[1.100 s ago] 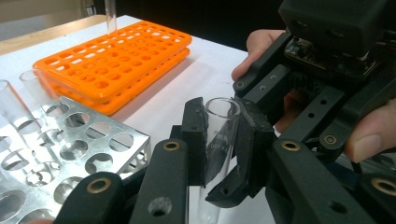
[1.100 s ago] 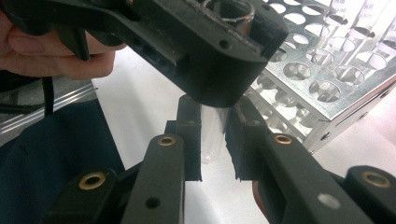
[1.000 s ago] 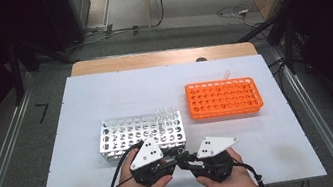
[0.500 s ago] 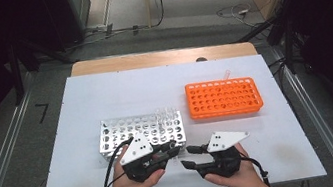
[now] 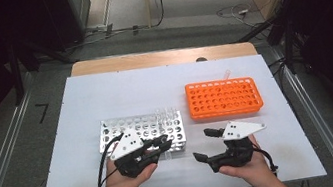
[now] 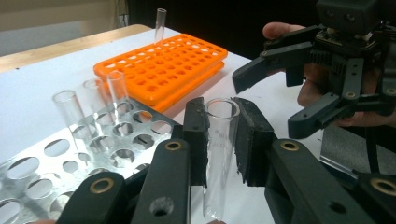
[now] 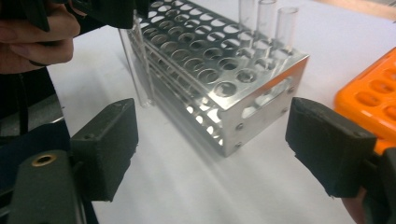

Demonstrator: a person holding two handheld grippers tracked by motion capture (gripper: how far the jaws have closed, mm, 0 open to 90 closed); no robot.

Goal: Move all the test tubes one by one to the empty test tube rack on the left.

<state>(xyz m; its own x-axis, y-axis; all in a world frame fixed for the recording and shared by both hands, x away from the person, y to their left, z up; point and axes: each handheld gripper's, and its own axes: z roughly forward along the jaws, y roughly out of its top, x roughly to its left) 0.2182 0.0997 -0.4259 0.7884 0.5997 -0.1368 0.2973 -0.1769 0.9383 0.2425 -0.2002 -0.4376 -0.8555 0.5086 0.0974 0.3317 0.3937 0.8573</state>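
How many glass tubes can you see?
5: three standing in the metal rack, one in the orange rack, one clamped in the left gripper. Others may hide.

Spread fingers [image 7: 330, 142], metal rack [image 7: 219, 70], 3 tubes [image 7: 266, 18], orange rack [image 7: 373, 88]

Colours on the white table

A clear glass tube [image 6: 218, 154] is seen between black pads [image 6: 195, 140], and more clear tubes [image 6: 70, 109] stand in a silvery metal rack [image 5: 142, 130] pierced with rows of round holes. An orange rack [image 5: 223, 97] shows the same hole pattern. The table [image 5: 119, 93] is white with a wooden edge, possibly tan.
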